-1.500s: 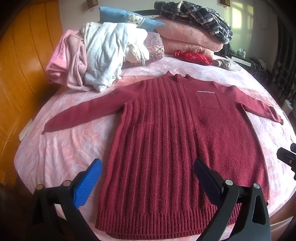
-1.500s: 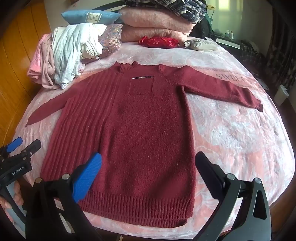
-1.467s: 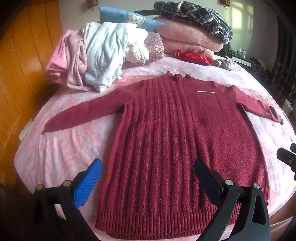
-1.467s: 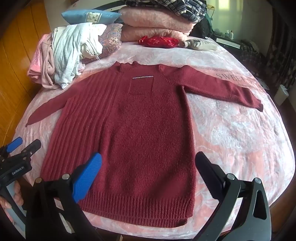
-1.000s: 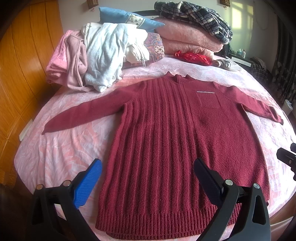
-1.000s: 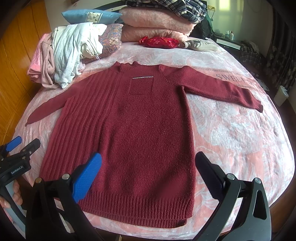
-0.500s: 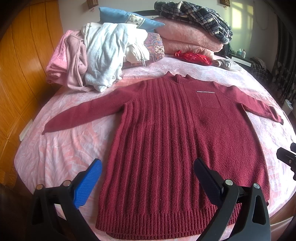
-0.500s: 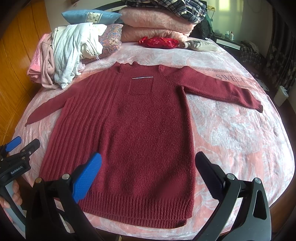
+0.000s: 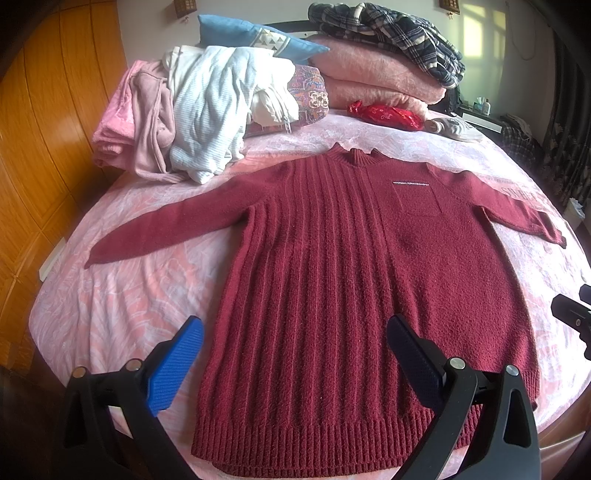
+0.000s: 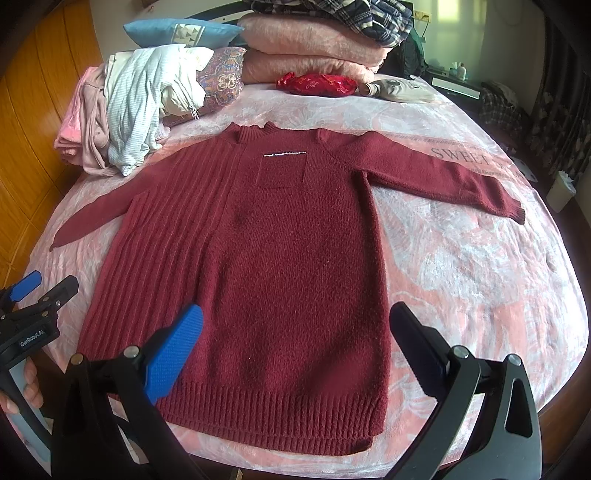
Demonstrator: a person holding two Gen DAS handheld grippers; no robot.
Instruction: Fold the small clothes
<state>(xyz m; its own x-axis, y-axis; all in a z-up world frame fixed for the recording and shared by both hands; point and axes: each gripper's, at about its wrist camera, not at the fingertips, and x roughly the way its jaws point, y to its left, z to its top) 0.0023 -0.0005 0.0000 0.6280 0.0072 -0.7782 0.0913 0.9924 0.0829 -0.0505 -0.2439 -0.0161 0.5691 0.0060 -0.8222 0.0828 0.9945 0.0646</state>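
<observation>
A dark red knit sweater (image 9: 351,266) lies flat, front up, on the pink bed, both sleeves spread out; it also shows in the right wrist view (image 10: 280,251). Its left sleeve (image 9: 177,225) reaches toward the bed's left edge, its right sleeve (image 10: 443,177) toward the right. My left gripper (image 9: 295,343) is open and empty, hovering above the lower left part of the sweater near the hem. My right gripper (image 10: 295,339) is open and empty above the hem's lower right part. The left gripper also shows at the left edge of the right wrist view (image 10: 44,291).
A pile of pink and white clothes (image 9: 192,110) sits at the back left. Folded pink blankets (image 9: 376,77) with a plaid garment (image 9: 388,33), a blue pillow (image 9: 251,37) and a red pouch (image 9: 384,112) lie at the back. An orange wooden wall (image 9: 44,129) stands at left.
</observation>
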